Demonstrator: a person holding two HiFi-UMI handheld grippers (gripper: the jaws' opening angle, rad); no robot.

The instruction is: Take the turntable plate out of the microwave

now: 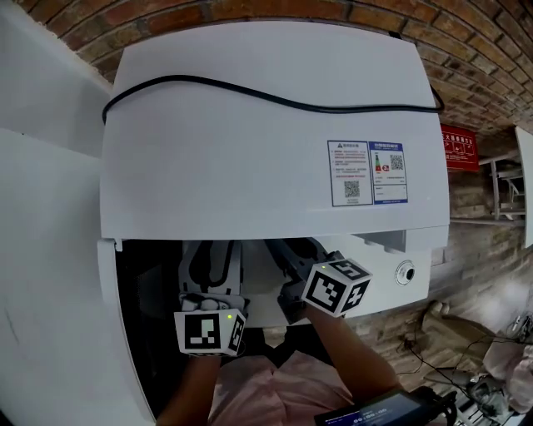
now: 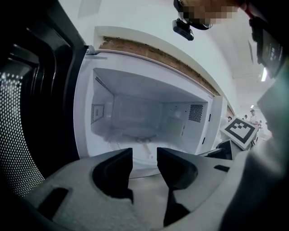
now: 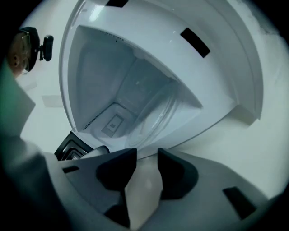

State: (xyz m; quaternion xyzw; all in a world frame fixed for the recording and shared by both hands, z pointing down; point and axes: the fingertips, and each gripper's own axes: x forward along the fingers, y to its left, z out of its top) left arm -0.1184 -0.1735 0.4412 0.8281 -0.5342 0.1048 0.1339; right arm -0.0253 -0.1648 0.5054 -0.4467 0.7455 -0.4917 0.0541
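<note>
**Head view.** White microwave (image 1: pixel 266 141) across the middle of the frame, seen from above. Black cable (image 1: pixel 275 101) draped over its top, printed stickers (image 1: pixel 367 172) towards the right, brick wall (image 1: pixel 250 12) along the upper edge. Door (image 1: pixel 112 316) swung open at lower left, round knob (image 1: pixel 405 272) on the front panel at right. Left gripper (image 1: pixel 213 270) and right gripper (image 1: pixel 291 262) side by side at lower centre, both reaching into the dark opening, tips hidden under the casing's front edge. Marker cube (image 1: pixel 208 331) of the left one lower in the frame, the right one's (image 1: pixel 337 287) higher and tilted. Turntable plate not visible from here.

**Left gripper view.** Left gripper (image 2: pixel 144 163) at lower centre, released: clear gap between the two dark pads, nothing clamped. Beyond the gap, the white cavity (image 2: pixel 149 103), with the turntable plate (image 2: pixel 133 142) of clear glass lying flat on its floor, apart from the pads. Open door (image 2: pixel 27 135), dark with dotted mesh, filling the left side. Right gripper's marker cube (image 2: pixel 239 131) at the right edge.

**Right gripper view.** Picture rolled over, cavity (image 3: pixel 135 85) slanting from upper left to centre. Right gripper (image 3: pixel 146 166) at lower centre, likewise released, pads apart and gripping nothing. Turntable plate (image 3: pixel 160 115) showing as a curved glass rim on the cavity floor, its near edge close above the jaw tips in the frame, not between the pads.
</note>
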